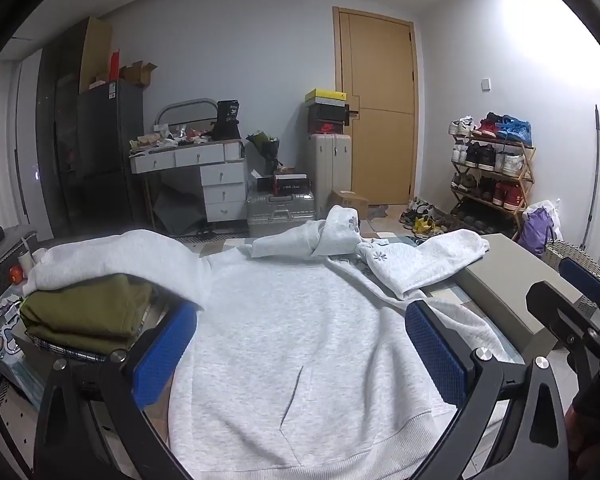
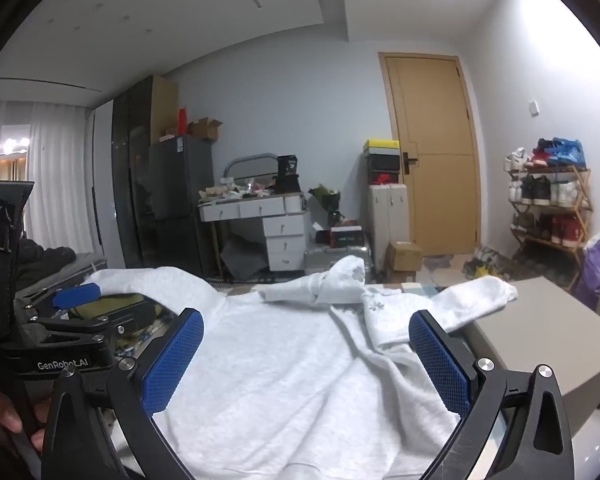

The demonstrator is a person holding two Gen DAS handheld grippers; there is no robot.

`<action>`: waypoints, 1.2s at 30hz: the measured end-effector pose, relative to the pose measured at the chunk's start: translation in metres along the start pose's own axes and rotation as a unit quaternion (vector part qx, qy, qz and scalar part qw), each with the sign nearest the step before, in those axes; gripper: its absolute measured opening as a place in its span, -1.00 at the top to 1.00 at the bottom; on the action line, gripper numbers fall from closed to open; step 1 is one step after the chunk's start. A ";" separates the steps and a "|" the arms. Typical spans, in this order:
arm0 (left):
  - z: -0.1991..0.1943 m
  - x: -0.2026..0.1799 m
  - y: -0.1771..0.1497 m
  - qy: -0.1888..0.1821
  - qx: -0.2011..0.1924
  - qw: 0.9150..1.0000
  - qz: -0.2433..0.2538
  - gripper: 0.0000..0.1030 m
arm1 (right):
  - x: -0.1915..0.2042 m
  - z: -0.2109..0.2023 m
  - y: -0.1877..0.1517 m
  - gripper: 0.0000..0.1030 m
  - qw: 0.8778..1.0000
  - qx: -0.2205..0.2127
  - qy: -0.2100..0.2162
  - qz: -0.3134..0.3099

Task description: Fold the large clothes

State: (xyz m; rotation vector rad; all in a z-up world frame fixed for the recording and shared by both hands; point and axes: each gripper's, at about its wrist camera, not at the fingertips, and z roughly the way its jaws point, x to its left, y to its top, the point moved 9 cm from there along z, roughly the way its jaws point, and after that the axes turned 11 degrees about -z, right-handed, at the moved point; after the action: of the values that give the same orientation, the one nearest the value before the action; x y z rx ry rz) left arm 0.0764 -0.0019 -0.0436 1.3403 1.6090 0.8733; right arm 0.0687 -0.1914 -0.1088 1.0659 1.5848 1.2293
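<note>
Tabletop (image 1: 500, 280): one hoodie (image 1: 292, 320), two hand-held grippers (image 1: 300, 352).

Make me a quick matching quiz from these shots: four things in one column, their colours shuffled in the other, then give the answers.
Things:
1. hoodie
2. folded clothes
3. door
4. gripper pads

Colours:
A. blue
B. olive green
C. light grey
D. tan wood

Pairs: 1-C, 2-B, 3-D, 4-A
</note>
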 end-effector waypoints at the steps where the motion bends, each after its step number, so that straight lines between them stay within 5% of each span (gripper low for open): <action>1: 0.000 0.000 0.000 0.001 -0.001 1.000 -0.001 -0.98 | 0.002 0.001 -0.001 -1.00 1.000 -0.001 -0.001 -0.002; 36: -0.003 0.000 0.000 0.002 -0.004 1.000 0.004 -0.98 | 0.009 0.005 -0.006 -1.00 1.000 0.009 0.020 0.003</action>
State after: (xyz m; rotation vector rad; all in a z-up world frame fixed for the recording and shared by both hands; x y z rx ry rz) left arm 0.0738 -0.0021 -0.0420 1.3408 1.6016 0.8868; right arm 0.0697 -0.1826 -0.1165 1.0634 1.6279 1.2498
